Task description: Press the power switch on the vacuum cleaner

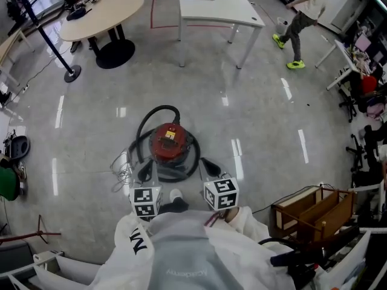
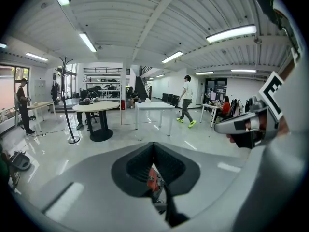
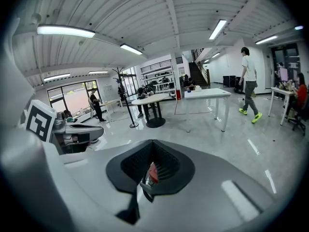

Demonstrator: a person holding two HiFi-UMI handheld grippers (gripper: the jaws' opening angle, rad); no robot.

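While both tools are held out in front of the person's body, the vacuum cleaner (image 1: 168,142) is found standing on the floor just ahead of them and below, roughly between the two. The left hand-held gripper (image 1: 145,173) is judged the nearer, its tip lying just beside the canister's near-left edge; the right hand-held gripper (image 1: 210,166) is set a little further off to the other side.

No long axis is offered by the round red canister from above, so an approach straight down onto its top is thought most likely. The power switch itself cannot be made out; only a pale label is seen on the lid.

In the left gripper view the jaws of the left hand-held gripper (image 2: 154,146) are closed tip to tip with nothing gripped, a sliver of red canister (image 2: 152,178) being glimpsed through the hollow behind them. The right hand-held gripper (image 3: 152,144) is closed and empty likewise.

One vacuum cleaner, one black hose (image 1: 158,110) looped behind it, and two hand-held grippers are counted. Both would need to be tipped downward, it is judged, before a press.
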